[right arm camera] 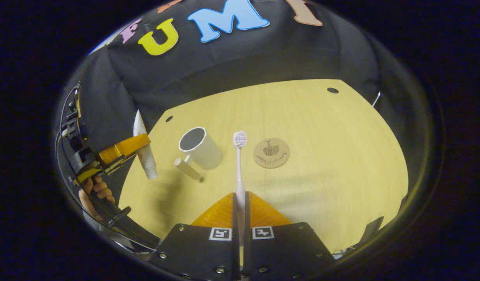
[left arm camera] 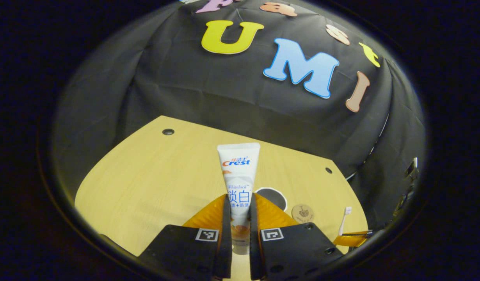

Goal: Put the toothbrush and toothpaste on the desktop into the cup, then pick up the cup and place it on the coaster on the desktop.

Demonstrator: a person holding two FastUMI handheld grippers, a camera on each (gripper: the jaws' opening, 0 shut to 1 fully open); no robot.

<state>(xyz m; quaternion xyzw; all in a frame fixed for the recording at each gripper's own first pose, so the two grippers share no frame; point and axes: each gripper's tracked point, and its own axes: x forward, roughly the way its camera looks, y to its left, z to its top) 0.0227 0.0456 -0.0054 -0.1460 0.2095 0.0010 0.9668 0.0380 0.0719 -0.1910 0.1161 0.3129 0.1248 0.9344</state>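
A white toothpaste tube (left arm camera: 239,175) stands upright between the fingers of my left gripper (left arm camera: 239,203), which is shut on it above the wooden desktop (left arm camera: 154,183). My right gripper (right arm camera: 240,199) is shut on the handle of a white toothbrush (right arm camera: 239,164), bristles pointing up and away. In the right gripper view the white cup (right arm camera: 200,148) with a handle stands on the desk left of the toothbrush, and the round wooden coaster (right arm camera: 271,152) lies to its right. The left gripper (right arm camera: 125,148) with the toothpaste tube (right arm camera: 143,152) hovers at the left, held by a hand (right arm camera: 93,191).
The cup's rim (left arm camera: 273,195) and the coaster (left arm camera: 302,213) peek out beyond my left gripper's right finger, with the toothbrush (left arm camera: 345,220) farther right. Small round holes (right arm camera: 332,90) mark the desktop's far corners. The black cloth wall closes off the back.
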